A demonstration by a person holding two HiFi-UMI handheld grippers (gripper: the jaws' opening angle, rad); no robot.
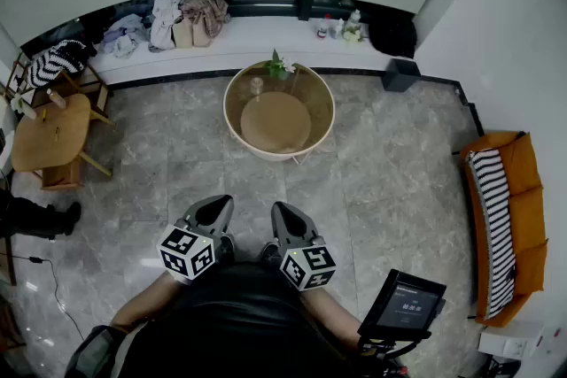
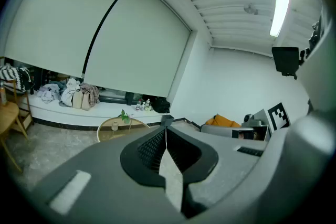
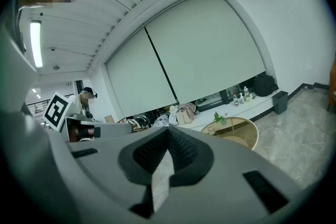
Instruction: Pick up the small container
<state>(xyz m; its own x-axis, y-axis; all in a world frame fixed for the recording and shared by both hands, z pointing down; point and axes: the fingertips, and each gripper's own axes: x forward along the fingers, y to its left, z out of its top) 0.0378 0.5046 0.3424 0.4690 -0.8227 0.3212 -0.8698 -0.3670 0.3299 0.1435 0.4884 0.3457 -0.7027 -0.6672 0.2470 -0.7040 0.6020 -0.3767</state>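
The left gripper (image 2: pixel 166 126) and right gripper (image 3: pixel 169 128) are both closed tight and empty, side by side, well apart from the table (image 1: pixel 228 109). What looks like the small container (image 1: pixel 257 85) stands on its far part, near a plant (image 1: pixel 278 65).

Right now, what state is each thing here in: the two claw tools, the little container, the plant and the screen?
Left gripper, shut, nothing between its jaws.
Right gripper, shut, empty as well.
Small container, standing on the round table, not yet picked up.
Plant, upright at the table's far edge.
Screen, seems switched on, with faint text showing.
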